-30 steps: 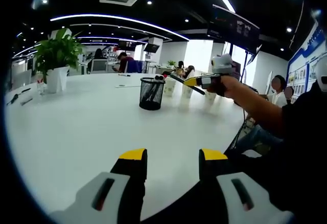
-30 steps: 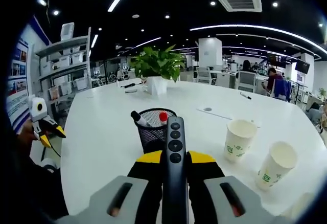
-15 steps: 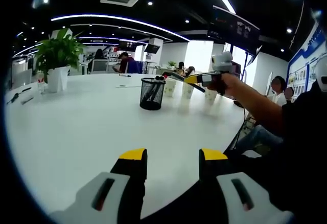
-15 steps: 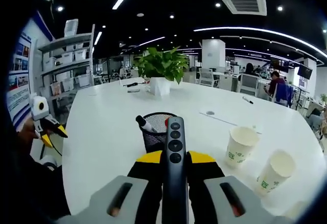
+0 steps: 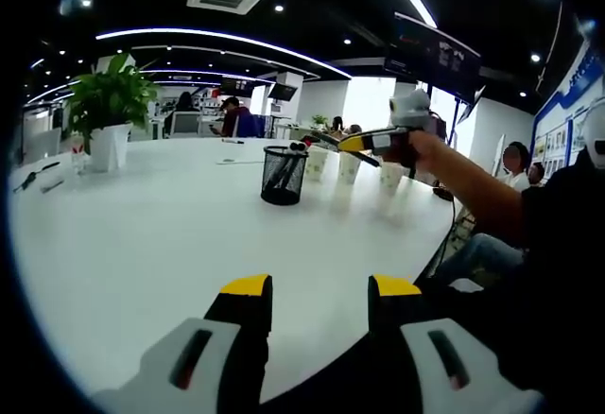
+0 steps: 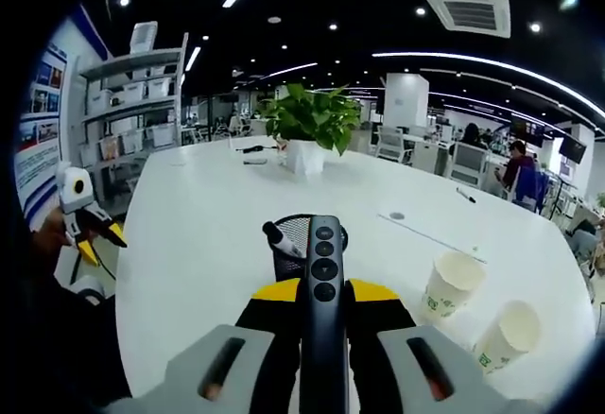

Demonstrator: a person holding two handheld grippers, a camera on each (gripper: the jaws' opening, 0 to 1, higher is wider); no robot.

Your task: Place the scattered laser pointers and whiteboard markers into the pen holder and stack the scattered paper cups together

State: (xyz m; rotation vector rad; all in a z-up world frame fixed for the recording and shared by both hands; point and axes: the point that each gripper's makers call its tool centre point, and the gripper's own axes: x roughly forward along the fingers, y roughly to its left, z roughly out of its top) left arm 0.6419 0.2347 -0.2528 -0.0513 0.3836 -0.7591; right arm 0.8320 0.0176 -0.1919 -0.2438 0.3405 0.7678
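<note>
A black mesh pen holder stands on the white table with markers sticking out of it. My right gripper is shut on a black laser pointer and hovers above the holder's near rim; in the left gripper view it hangs to the right of the holder. Paper cups stand right of the holder, and several cups show beyond it in the left gripper view. My left gripper is open over the table's near edge, holding nothing.
A potted plant stands at the far side of the table, with small items near it. A person's arm reaches in from the right. People sit in the office behind, and shelves line a wall.
My right gripper has lifted slightly and moved further over the pen holder with the laser pointer. The left gripper has stayed where it was.
</note>
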